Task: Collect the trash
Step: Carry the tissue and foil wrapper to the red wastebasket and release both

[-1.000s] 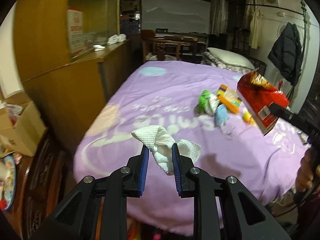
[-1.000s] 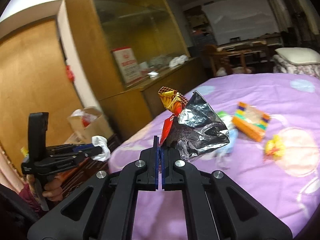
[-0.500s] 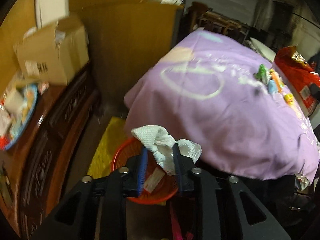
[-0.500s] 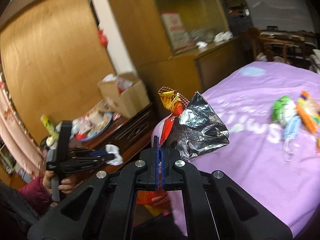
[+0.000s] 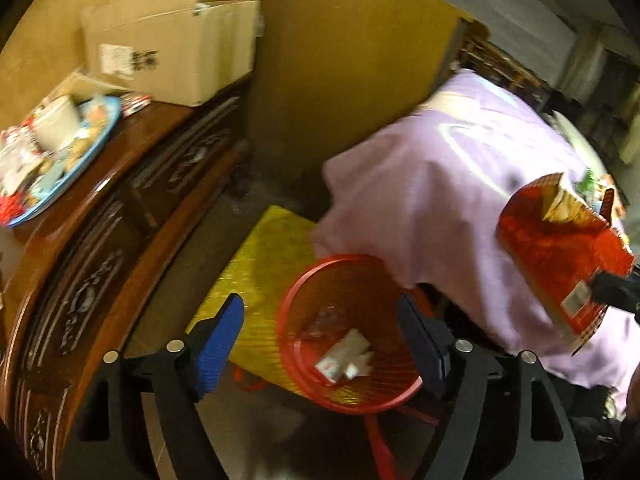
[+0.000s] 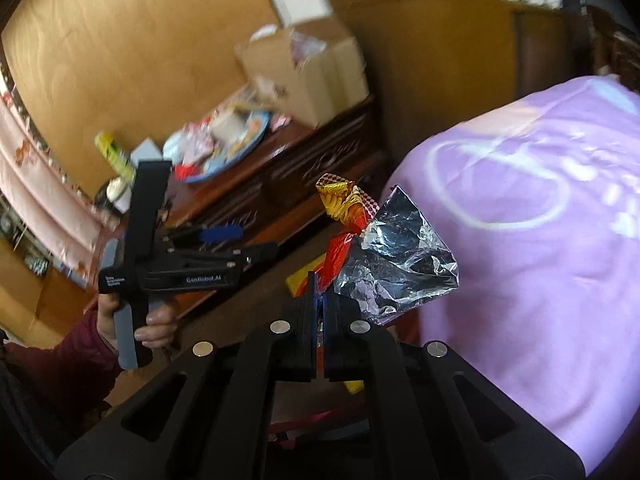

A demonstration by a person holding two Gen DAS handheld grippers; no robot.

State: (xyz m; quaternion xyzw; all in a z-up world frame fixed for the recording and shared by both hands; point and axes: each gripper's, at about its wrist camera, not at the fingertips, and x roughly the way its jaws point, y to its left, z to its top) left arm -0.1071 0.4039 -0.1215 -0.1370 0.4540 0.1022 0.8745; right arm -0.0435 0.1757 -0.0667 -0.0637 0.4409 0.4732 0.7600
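My left gripper (image 5: 318, 308) hangs over a red mesh wastebasket (image 5: 282, 320) on the floor by the bed's corner. Its jaws are opening, with nothing between them. White scraps (image 5: 344, 354) lie at the basket's bottom. The right gripper (image 6: 318, 284) is shut on the edge of a crumpled red snack bag (image 6: 400, 256) with a silver foil inside. In the left wrist view this bag (image 5: 560, 256) hovers at the right, over the bed's edge and above the basket. The right wrist view shows the left gripper (image 6: 248, 242) in a person's hand.
A purple bedspread (image 5: 460, 184) drapes the bed on the right. A dark carved wooden cabinet (image 5: 100, 248) runs along the left, bearing a cardboard box (image 5: 172, 40) and a blue plate (image 5: 60, 160) of clutter. A yellow mat (image 5: 260, 260) lies under the basket. A wooden wardrobe (image 5: 340, 60) stands behind.
The left gripper swung from over the bed down to the red basket and opened; the white tissue has left its jaws. The right gripper carried the snack bag toward the bed's corner.
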